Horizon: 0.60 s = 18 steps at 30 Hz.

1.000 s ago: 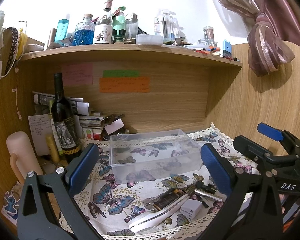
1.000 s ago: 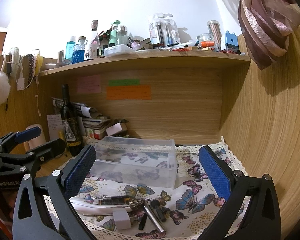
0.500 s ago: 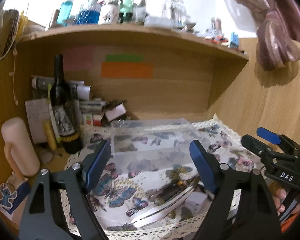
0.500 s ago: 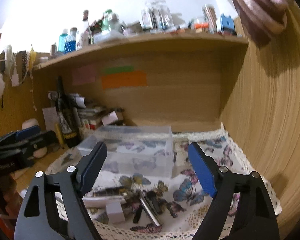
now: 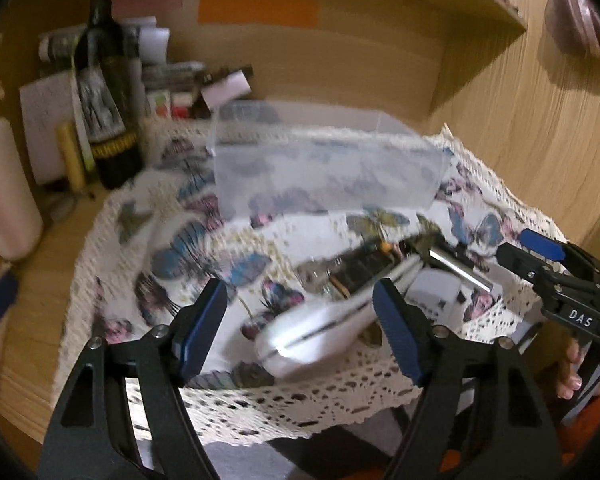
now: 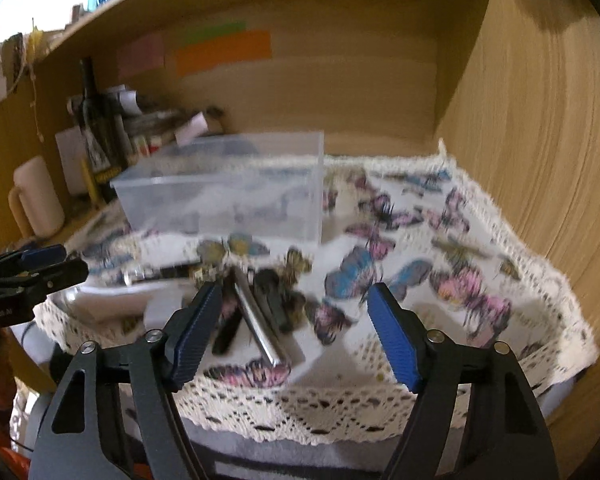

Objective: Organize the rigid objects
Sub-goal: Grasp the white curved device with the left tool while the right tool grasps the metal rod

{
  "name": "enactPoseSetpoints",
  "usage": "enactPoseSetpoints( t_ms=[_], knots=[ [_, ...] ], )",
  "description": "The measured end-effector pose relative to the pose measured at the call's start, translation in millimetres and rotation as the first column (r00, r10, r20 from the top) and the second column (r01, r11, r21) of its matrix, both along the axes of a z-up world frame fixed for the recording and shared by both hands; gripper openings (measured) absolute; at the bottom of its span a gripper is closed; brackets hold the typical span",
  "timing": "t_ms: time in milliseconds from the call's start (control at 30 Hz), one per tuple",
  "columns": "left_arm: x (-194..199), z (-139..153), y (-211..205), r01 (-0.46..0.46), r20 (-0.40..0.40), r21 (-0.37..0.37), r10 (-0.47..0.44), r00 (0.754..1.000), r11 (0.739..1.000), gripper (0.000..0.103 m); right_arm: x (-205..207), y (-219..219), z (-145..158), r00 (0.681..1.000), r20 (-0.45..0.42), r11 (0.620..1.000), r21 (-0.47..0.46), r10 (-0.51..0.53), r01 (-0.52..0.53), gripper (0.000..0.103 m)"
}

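The left gripper [image 5: 300, 320] hangs wide and empty over a white case [image 5: 324, 320]; the right gripper [image 6: 296, 330] gapes, empty, above a silver bar [image 6: 258, 320]. A clear box [image 6: 228, 196] stands behind on the butterfly cloth [image 6: 440, 248].

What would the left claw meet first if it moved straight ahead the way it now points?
Probably the white case lying at the near edge of the butterfly cloth; it sits between the open fingers of the left claw. The picture is blurred, so depth is uncertain.
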State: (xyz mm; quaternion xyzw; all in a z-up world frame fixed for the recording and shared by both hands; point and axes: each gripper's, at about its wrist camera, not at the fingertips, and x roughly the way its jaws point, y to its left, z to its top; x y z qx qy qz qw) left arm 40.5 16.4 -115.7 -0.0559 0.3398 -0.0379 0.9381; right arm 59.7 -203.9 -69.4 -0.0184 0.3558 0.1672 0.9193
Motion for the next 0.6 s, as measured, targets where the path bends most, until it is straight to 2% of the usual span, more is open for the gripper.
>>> enactPoseSetpoints(
  t_ms=[167,367,600],
  knots=[
    [9,-20,-11,0.025,-0.05,-0.01,-0.025,0.998,1.0,0.077,5,4,-17,0.999,-0.049,1.0,-0.007,0.024,-0.025,0.067],
    [23,-29,-17,0.046,-0.07,-0.035,-0.048,0.996,0.998,0.08,17,7,-27,0.995,-0.095,0.999,0.006,0.042,-0.042,0.058],
    [26,-26,-7,0.06,-0.067,-0.089,-0.066,0.996,0.994,0.06,23,9,-32,0.989,-0.129,0.998,0.02,0.067,-0.065,0.046]
  ],
)
